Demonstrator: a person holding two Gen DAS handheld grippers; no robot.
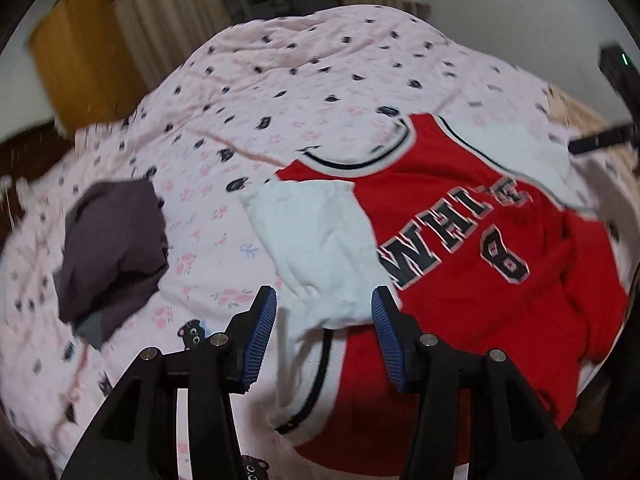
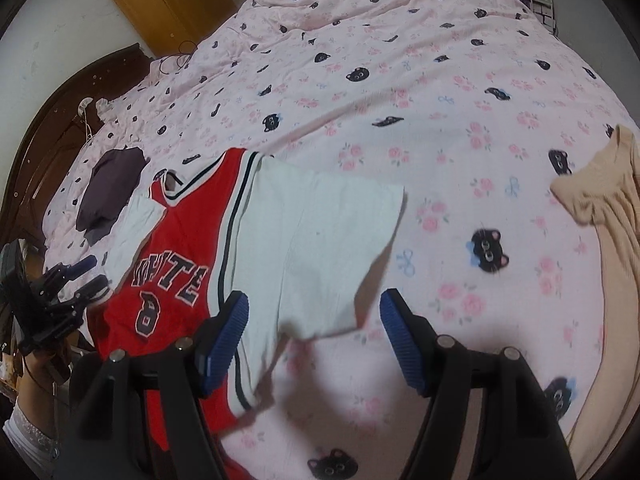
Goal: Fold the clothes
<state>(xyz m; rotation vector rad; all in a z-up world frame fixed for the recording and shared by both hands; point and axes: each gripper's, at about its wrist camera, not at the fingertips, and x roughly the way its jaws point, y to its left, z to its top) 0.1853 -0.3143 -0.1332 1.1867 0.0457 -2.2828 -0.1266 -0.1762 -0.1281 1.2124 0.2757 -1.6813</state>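
Note:
A red jersey (image 1: 480, 248) with white sleeves, lettered "WHITE 8", lies spread face up on the pink bed cover (image 1: 280, 92). My left gripper (image 1: 324, 324) is open and empty, hovering over the jersey's white left sleeve (image 1: 320, 236). My right gripper (image 2: 314, 328) is open and empty above the other white sleeve (image 2: 328, 240), near its lower hem. The jersey also shows in the right wrist view (image 2: 172, 248). The left gripper appears in the right wrist view (image 2: 86, 276) at the far left, open.
A folded dark purple garment (image 1: 112, 248) lies on the bed left of the jersey; it also shows in the right wrist view (image 2: 112, 188). A beige garment (image 2: 600, 240) lies at the bed's right side. A wooden headboard (image 2: 48, 120) and wardrobe (image 2: 168, 0) stand behind.

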